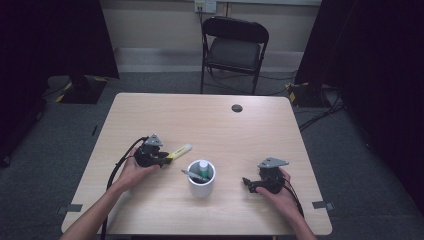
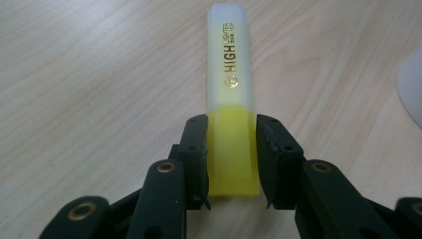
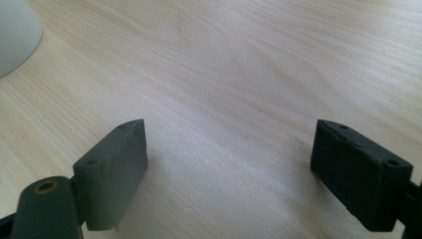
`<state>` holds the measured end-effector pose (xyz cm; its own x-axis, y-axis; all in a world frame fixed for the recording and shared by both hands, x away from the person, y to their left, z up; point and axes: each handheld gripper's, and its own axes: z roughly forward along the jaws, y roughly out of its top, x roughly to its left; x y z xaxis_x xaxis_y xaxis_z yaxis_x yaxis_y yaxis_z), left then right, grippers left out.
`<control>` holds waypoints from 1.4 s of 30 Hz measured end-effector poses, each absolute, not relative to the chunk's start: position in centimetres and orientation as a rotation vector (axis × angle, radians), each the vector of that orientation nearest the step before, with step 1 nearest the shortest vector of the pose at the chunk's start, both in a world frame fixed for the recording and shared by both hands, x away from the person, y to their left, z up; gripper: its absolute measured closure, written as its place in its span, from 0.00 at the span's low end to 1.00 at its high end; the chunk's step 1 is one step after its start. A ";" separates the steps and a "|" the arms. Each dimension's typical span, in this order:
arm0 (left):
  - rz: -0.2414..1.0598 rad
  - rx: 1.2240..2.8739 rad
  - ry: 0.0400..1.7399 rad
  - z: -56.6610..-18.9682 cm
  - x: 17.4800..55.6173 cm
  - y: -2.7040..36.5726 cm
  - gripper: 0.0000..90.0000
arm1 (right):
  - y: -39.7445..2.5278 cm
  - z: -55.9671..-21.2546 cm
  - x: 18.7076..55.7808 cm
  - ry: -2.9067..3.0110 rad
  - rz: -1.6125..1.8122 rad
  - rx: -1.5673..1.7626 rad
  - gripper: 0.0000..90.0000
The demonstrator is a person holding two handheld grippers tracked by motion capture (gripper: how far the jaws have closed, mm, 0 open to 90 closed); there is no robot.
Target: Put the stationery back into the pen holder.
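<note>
Below, we see the left gripper (image 2: 231, 144) clamped on the yellow end of a highlighter (image 2: 231, 99), whose pale cap points straight ahead of its jaws, low over the wooden table (image 1: 210, 120). Just to this gripper's right stands a white pen cup (image 1: 201, 184). Beyond the cup, the right gripper (image 3: 229, 164) rests with jaws spread wide, holding nothing.

Recording lab or studio: black curtains (image 1: 45, 40) both sides, lone light-wood table (image 1: 200, 120) on grey carpet, taped floor markers (image 1: 68, 208), loose cables (image 1: 320, 117), folding chair (image 1: 234, 50), wall socket (image 1: 205, 5).
</note>
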<state>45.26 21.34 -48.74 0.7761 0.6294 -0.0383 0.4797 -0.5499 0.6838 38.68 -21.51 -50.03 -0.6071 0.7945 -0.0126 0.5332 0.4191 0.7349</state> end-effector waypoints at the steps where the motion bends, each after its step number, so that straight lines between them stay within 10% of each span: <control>1: 0.271 2.268 0.814 -48.7 45.0 21.2 0.74 | -21.5 -50.0 38.7 2.319 1.007 1.140 0.15; 32: 0.316 2.202 0.764 -49.5 41.9 22.7 0.61 | -21.5 -50.0 38.7 2.319 1.007 1.138 0.15; 42: 0.304 2.230 0.740 -49.3 42.3 22.4 0.74 | -21.5 -50.0 38.7 2.320 1.007 1.140 0.15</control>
